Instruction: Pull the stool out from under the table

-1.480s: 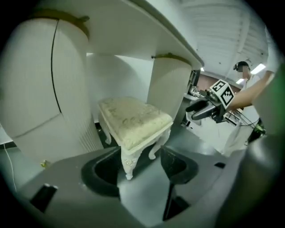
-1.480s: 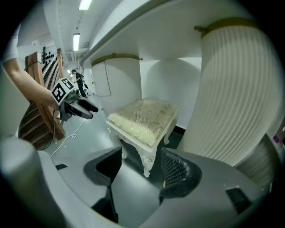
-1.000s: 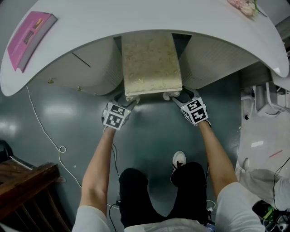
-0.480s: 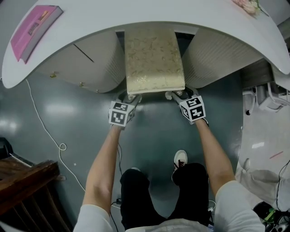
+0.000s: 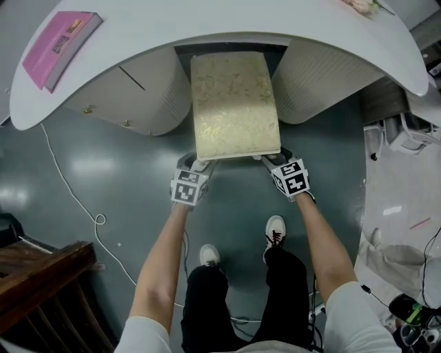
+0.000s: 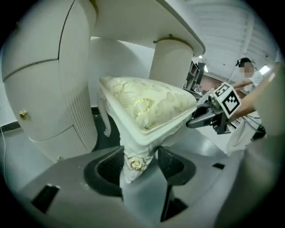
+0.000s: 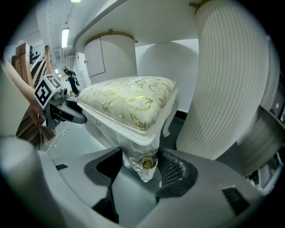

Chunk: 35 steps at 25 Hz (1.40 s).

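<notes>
The stool (image 5: 234,103) has a cream cushion with a gold pattern and white carved legs. It stands between the two ribbed pedestals of the white table (image 5: 207,27), with its far end under the top. My left gripper (image 5: 196,164) is shut on the near left leg, just below the seat corner. In the left gripper view the leg with its gold rose (image 6: 135,164) is held between the jaws of the left gripper (image 6: 139,164). My right gripper (image 5: 272,160) holds the near right leg (image 7: 144,164) the same way.
A pink book (image 5: 60,43) lies on the table's left end, and flowers (image 5: 362,5) sit at its far right. Ribbed pedestals (image 5: 124,89) (image 5: 320,76) flank the stool. A white cable (image 5: 69,200) runs over the floor at left, dark wooden furniture (image 5: 41,289) stands at lower left, and my feet (image 5: 275,231) are behind the grippers.
The stool has slid further out from under the table toward me, with both grippers on its near legs. My feet have stepped back.
</notes>
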{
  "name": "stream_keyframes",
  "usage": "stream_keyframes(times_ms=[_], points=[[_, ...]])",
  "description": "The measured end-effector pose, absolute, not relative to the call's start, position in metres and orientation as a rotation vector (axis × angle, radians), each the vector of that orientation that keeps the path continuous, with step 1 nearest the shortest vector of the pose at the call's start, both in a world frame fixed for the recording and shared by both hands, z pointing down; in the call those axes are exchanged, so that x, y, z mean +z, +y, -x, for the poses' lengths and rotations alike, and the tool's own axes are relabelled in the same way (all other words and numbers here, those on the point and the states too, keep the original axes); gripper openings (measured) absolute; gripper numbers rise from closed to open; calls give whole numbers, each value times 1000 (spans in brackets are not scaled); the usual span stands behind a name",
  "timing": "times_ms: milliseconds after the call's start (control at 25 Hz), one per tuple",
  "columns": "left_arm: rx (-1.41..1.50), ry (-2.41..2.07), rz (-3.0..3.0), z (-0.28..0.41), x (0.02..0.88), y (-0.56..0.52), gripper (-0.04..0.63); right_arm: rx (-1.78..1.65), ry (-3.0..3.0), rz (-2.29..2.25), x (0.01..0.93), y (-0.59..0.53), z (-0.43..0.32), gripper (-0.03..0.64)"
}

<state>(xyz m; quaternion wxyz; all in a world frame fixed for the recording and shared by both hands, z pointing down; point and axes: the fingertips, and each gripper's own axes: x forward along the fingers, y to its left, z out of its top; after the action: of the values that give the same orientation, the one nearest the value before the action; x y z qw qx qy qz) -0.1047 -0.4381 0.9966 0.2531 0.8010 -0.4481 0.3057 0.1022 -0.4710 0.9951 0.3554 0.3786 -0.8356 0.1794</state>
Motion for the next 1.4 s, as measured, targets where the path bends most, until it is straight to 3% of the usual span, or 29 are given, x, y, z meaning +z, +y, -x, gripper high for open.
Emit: stream_keyframes(times_ms=[1400], points=[[1072, -962, -2114, 83, 997, -159, 241, 639, -1992, -873, 997, -160, -125, 253]])
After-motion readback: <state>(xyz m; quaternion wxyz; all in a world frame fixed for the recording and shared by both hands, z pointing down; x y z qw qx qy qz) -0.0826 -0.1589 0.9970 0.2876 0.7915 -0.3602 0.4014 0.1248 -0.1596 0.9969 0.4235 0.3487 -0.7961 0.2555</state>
